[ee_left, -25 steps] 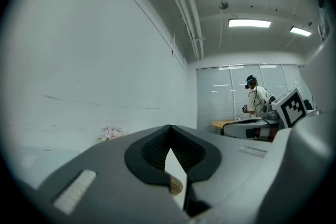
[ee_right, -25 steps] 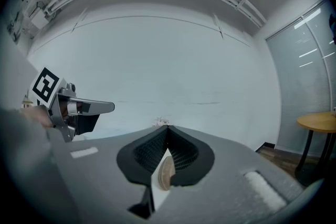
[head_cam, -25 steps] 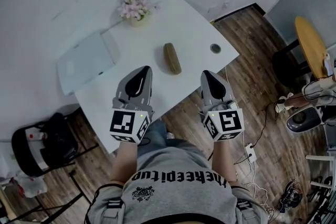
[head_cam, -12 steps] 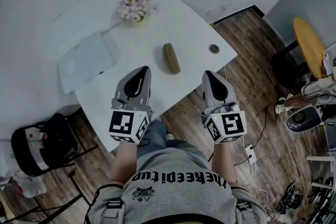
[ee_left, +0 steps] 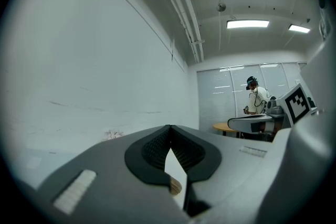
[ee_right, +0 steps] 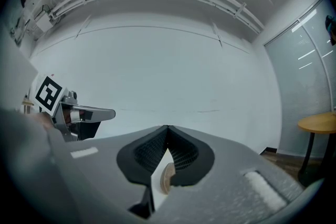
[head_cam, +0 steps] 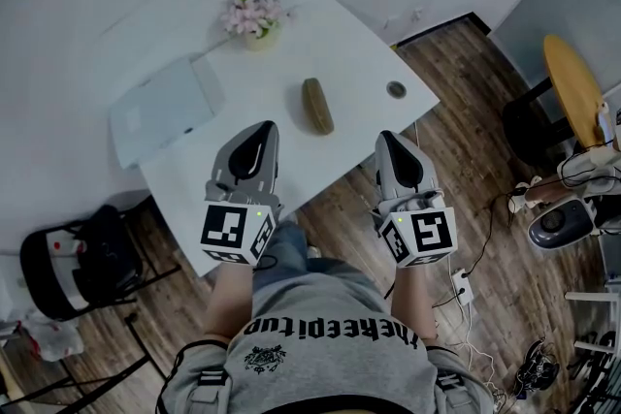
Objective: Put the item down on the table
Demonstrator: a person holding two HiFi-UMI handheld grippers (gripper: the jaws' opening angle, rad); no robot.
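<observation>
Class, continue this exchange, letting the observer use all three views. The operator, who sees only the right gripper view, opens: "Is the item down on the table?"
Observer: Yes. The brown oblong item lies on the white table, and neither pair of tongs touches it.
Operator: Do the left tongs hold anything?
Observer: No. The left tongs are shut with nothing between them.
Operator: What else is on the table?
Observer: A pot of pink flowers stands near the far edge.
</observation>
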